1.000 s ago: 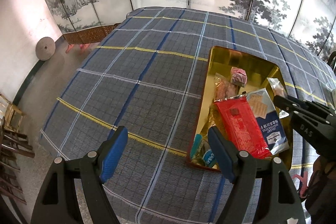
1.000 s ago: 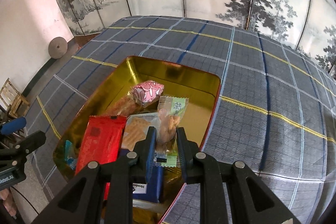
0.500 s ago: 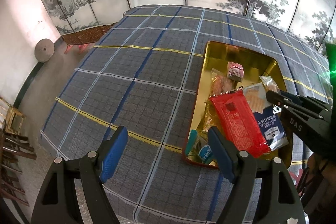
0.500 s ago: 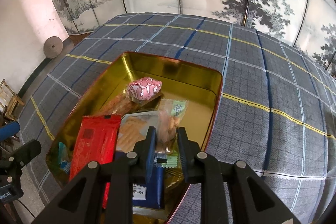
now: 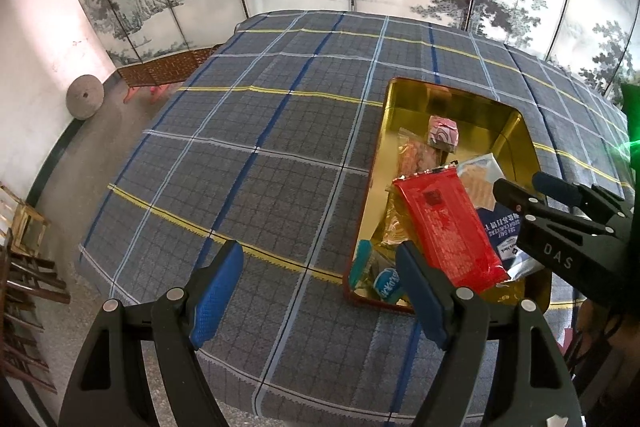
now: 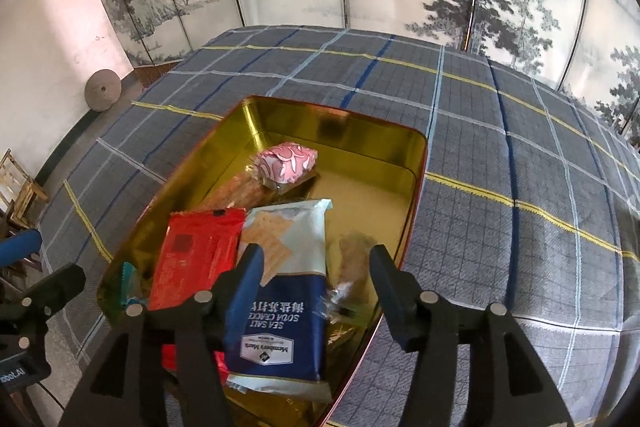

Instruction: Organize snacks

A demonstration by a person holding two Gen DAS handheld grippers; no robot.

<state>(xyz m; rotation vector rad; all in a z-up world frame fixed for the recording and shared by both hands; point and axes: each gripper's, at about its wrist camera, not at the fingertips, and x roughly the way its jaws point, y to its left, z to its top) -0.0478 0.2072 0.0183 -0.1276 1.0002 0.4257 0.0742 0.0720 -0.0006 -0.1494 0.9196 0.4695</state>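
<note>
Left wrist view: the left tongs point(image 5: 320, 291) gape empty over bare desk point(image 5: 248, 163); the gold tin point(image 5: 386, 147) lies just right of them, holding every snack.

Right wrist view: the right tongs point(image 6: 316, 279) are opening above the tin, a blurred small packet point(image 6: 352, 267) loose between them beside the soda cracker pack point(image 6: 280, 291). Sorting looks nearly finished.

The left gripper point(image 5: 320, 287) angles steeply downward with its 2 blue-padded jaws spread wide and nothing between them. The right gripper point(image 6: 316, 281) also angles steeply downward; its jaws are opening, and a blurred small packet point(image 6: 352, 267) sits loose in the gap, clear of both pads. Seen from the left wrist, the right gripper point(image 5: 520, 193) reaches in from the right edge.
</note>
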